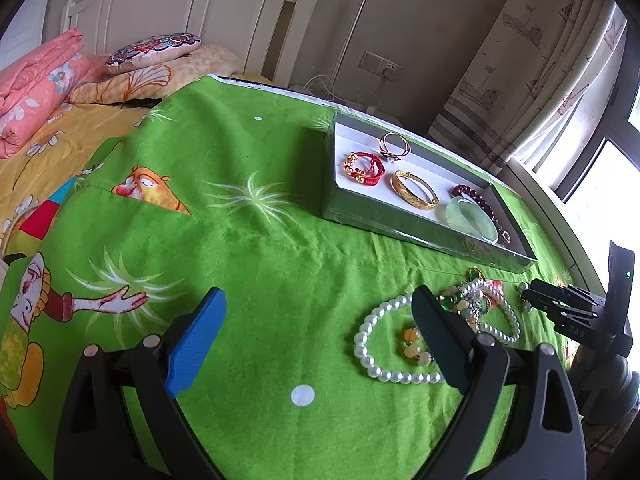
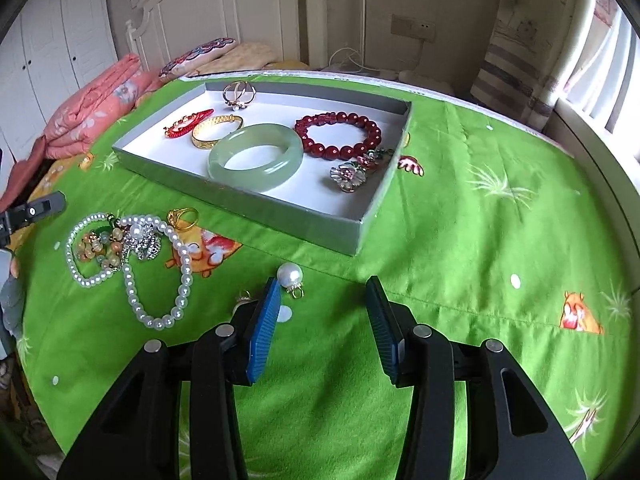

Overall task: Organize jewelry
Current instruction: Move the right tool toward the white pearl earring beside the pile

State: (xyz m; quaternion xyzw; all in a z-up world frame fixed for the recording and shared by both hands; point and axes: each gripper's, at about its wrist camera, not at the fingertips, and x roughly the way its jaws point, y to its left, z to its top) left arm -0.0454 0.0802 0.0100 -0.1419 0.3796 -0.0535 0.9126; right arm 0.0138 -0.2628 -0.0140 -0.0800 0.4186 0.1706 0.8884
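A grey tray (image 2: 280, 210) with a white floor holds a pale green jade bangle (image 2: 256, 160), a dark red bead bracelet (image 2: 340, 134), a gold bangle (image 2: 216, 130), a red cord bracelet (image 2: 186, 122), silver rings (image 2: 238, 94) and a flower brooch (image 2: 348, 176). On the green cloth lie a pearl necklace (image 2: 132, 256) tangled with bead pieces, a gold ring (image 2: 183, 218) and a pearl earring (image 2: 290, 274). My right gripper (image 2: 323, 282) is open over bare cloth, its left fingertip beside the earring. My left gripper (image 1: 318, 296) is open with nothing between its fingers, the pearl necklace (image 1: 384, 344) at its right finger.
The green cartoon cloth (image 1: 248, 208) covers a bed. Folded pink bedding (image 1: 36, 84) and pillows (image 1: 160, 52) lie by the white headboard. A curtain (image 1: 532, 60) and window run along the right side. A second small earring (image 2: 242, 298) peeks out behind the right gripper's left finger.
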